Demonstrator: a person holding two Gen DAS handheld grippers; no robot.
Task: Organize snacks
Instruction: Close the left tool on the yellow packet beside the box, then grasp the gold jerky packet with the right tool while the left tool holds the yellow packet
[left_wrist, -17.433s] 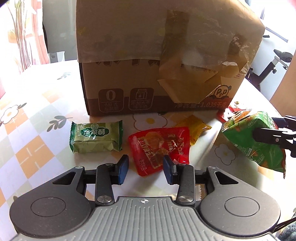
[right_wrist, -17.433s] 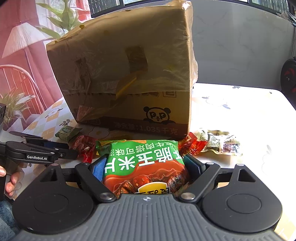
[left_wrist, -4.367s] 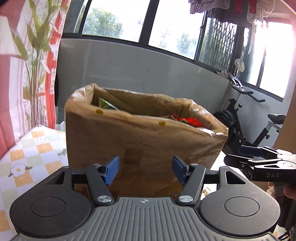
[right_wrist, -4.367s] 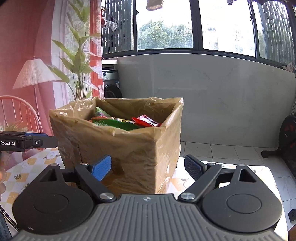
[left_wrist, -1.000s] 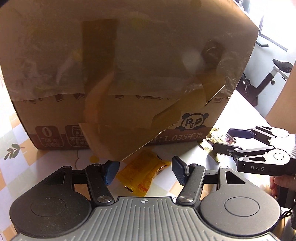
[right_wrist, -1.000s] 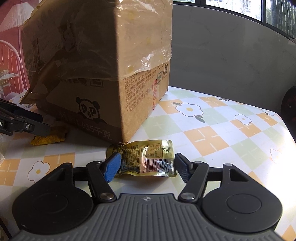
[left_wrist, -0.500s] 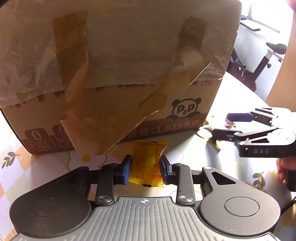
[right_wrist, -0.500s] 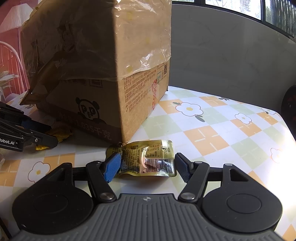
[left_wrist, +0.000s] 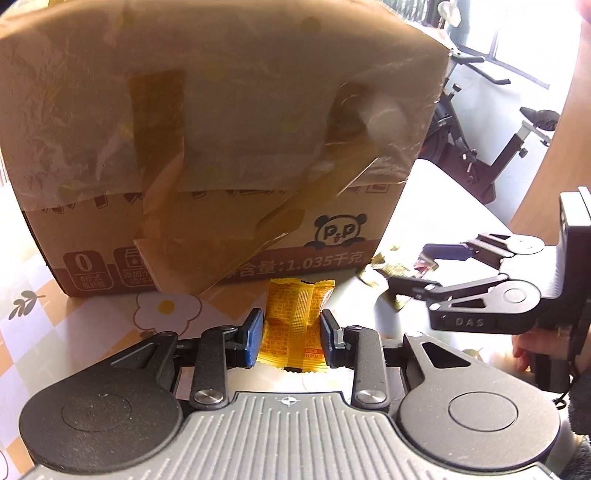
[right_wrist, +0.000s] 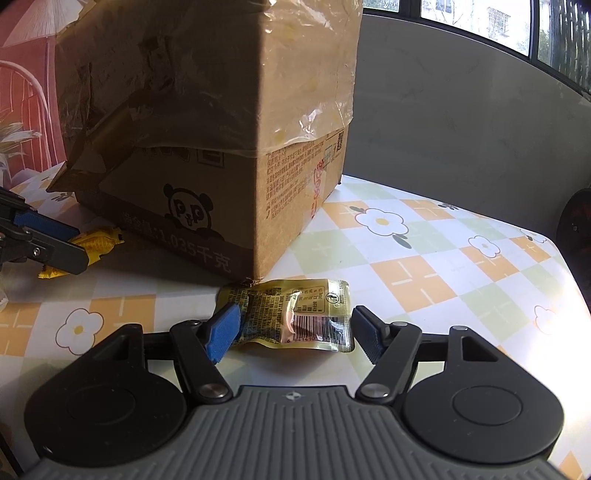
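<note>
A small yellow snack packet (left_wrist: 295, 317) stands lengthwise between the blue pads of my left gripper (left_wrist: 291, 339), which is shut on it just in front of the plastic-lined cardboard box (left_wrist: 221, 129). In the right wrist view the same left gripper (right_wrist: 75, 245) holds the yellow packet (right_wrist: 98, 238) at the far left. A gold foil packet (right_wrist: 295, 306) lies flat on the table at the corner of the box (right_wrist: 207, 110). My right gripper (right_wrist: 293, 332) is open, one finger at each end of it. From the left wrist view, the right gripper (left_wrist: 410, 269) straddles that gold packet (left_wrist: 384, 266).
The table (right_wrist: 424, 277) has a checked flower-print cloth, and its edge runs along the right. An exercise bike (left_wrist: 509, 147) stands beyond the table. A person's hand (left_wrist: 532, 347) holds the right gripper's handle. A red chair (right_wrist: 22, 92) is at the far left.
My left gripper closed on the yellow packet and shifted a little along the box front. The right gripper stayed open around the gold packet, hardly moving.
</note>
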